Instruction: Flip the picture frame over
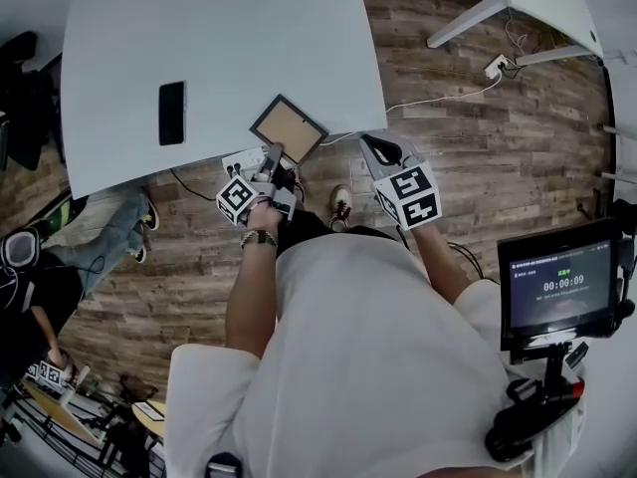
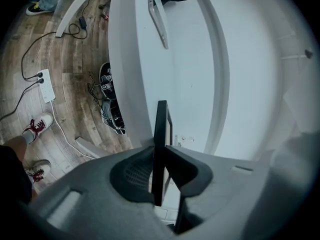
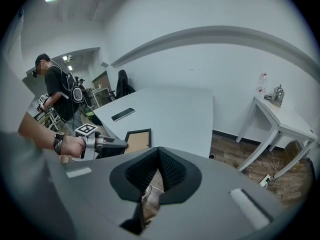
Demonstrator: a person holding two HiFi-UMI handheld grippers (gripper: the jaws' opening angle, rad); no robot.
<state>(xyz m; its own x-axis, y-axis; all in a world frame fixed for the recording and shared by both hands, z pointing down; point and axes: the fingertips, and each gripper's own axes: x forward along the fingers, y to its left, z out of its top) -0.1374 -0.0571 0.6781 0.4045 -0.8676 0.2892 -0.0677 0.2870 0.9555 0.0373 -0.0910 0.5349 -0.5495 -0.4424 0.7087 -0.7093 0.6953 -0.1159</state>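
The right gripper (image 3: 159,151) hangs off the table (image 1: 219,28) over the wood floor (image 1: 478,167), its jaws closed together with nothing between them. Near it, the left gripper (image 2: 160,156) is clenched on the frame (image 1: 289,127), pads pressing both faces at one corner. The dark-rimmed frame sits at the table's near edge with its brown panel facing up, and whether it rests on the surface or is held just clear cannot be determined. Farther in on the white top, well apart from the frame, lies a phone (image 1: 171,113).
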